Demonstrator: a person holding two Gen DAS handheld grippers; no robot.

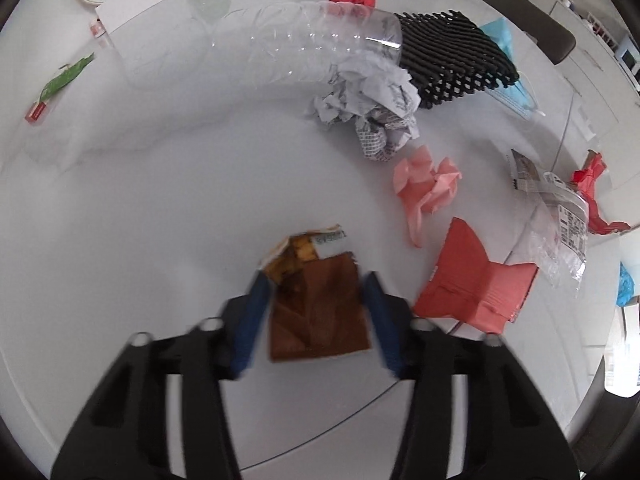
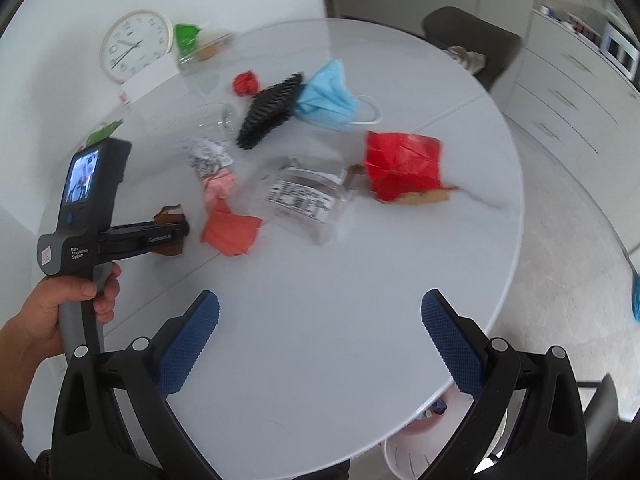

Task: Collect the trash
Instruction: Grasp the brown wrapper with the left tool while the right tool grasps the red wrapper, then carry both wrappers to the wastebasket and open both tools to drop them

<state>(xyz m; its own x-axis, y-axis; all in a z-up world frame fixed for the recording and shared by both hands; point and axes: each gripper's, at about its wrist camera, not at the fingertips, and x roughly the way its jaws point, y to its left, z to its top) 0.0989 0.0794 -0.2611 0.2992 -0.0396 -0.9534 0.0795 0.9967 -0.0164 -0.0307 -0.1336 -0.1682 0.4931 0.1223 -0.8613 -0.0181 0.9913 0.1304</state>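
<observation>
Left claw (image 1: 316, 292): spread, blue pads standing either side of the brown wrapper (image 1: 316, 312) without visibly pinching it; the left wrist view is motion-blurred here, so contact cannot be confirmed. Brown wrapper: flat on the white counter (image 1: 140, 200), directly between and ahead of the left claw's fingers, long axis running roughly along the fingers, torn end pointing away. A closing squeeze would likely meet its two long sides. Right claw (image 2: 320, 312): wide apart, holding nothing, hovering over a bare stretch of counter near the near rim, well apart from every item. Left hand is thus clearly the nearer to the wrapper. Neighbouring litter: coral folded paper (image 1: 476, 284) just beside the wrapper; pink crumpled paper (image 1: 424, 188); printed grey paper wad (image 1: 372, 108); clear plastic bottle (image 1: 304, 44) lying on its side; black mesh sleeve (image 1: 452, 60); blue face mask (image 2: 328, 96); clear labelled packaging (image 2: 304, 196); red crumpled sheet (image 2: 404, 164). Hidden or unclear: the wrapper's near edge sits under the left claw body in the right wrist view; a pale bin (image 2: 412, 448) shows only partly below the counter rim.
</observation>
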